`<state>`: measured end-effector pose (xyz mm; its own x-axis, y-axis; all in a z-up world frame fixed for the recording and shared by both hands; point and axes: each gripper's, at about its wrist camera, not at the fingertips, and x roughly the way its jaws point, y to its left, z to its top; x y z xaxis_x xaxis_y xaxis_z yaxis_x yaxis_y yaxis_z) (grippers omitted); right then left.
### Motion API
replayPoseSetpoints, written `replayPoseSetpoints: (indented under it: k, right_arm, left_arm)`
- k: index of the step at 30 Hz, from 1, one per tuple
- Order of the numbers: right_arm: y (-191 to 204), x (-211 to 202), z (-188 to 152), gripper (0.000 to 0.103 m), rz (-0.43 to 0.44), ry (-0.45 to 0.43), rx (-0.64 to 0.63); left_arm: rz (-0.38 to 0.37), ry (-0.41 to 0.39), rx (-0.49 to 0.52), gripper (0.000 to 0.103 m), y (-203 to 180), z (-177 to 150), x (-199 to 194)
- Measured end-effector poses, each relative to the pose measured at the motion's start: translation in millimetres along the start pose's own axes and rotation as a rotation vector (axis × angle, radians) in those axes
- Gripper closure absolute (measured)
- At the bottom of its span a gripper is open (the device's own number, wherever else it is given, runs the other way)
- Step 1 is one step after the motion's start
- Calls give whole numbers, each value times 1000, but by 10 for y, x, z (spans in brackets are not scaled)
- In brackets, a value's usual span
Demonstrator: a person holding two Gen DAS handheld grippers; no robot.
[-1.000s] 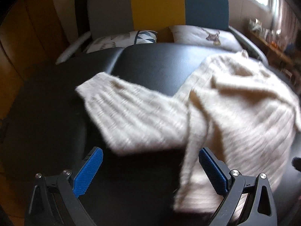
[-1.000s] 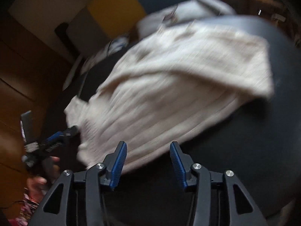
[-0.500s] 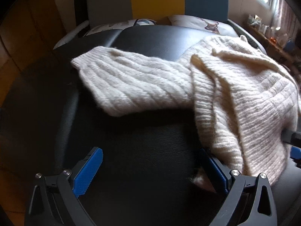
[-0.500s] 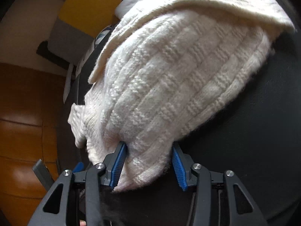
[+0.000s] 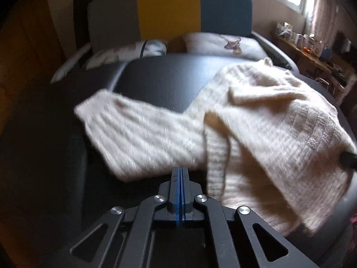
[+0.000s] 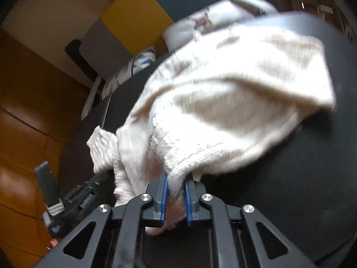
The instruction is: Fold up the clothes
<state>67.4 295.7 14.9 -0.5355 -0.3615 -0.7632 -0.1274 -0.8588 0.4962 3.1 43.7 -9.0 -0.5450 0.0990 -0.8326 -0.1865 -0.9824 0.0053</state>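
- Sweater (image 5: 263, 120), cream knit, lies crumpled on the black padded surface (image 5: 160, 82), 1 sleeve (image 5: 138, 134) stretched out to the left in the left wrist view.
- Left tool (image 5: 179, 174) has just snapped shut, its blue pads (image 5: 177, 192) pressed flat together with no cloth between them.
- Right tool (image 6: 175, 192) has just been closing; its jaws pinch the sweater's hem (image 6: 178, 176).
- Pillows (image 5: 221, 43) sit beyond, near a yellow and teal headboard (image 5: 169, 9).

A home bedroom: bed with tricolour headboard (image 5: 169, 15), printed pillows (image 5: 221, 43), cluttered window-side shelf (image 5: 312, 44).
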Motion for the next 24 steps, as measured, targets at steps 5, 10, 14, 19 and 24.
replayPoseSetpoints:
  k: [5, 10, 14, 19, 24]
  right_arm:
    - [19, -143, 64, 92, -7, -33, -9]
    - [-43, -116, 20, 92, 9, -41, 25]
    - [-127, -61, -32, 92, 32, -34, 75]
    - [-124, -47, -65, 92, 33, -29, 73]
    - [-105, -36, -64, 92, 30, -29, 67]
  left_arm:
    - [5, 36, 20, 20, -56, -119, 89]
    - [-93, 22, -14, 4, -50, -251, 54]
    - [-135, 43, -28, 0, -48, -291, 102]
    - [-197, 45, -63, 45, -113, -309, 198]
    - [-194, 46, 60, 93, -337, -260, 186]
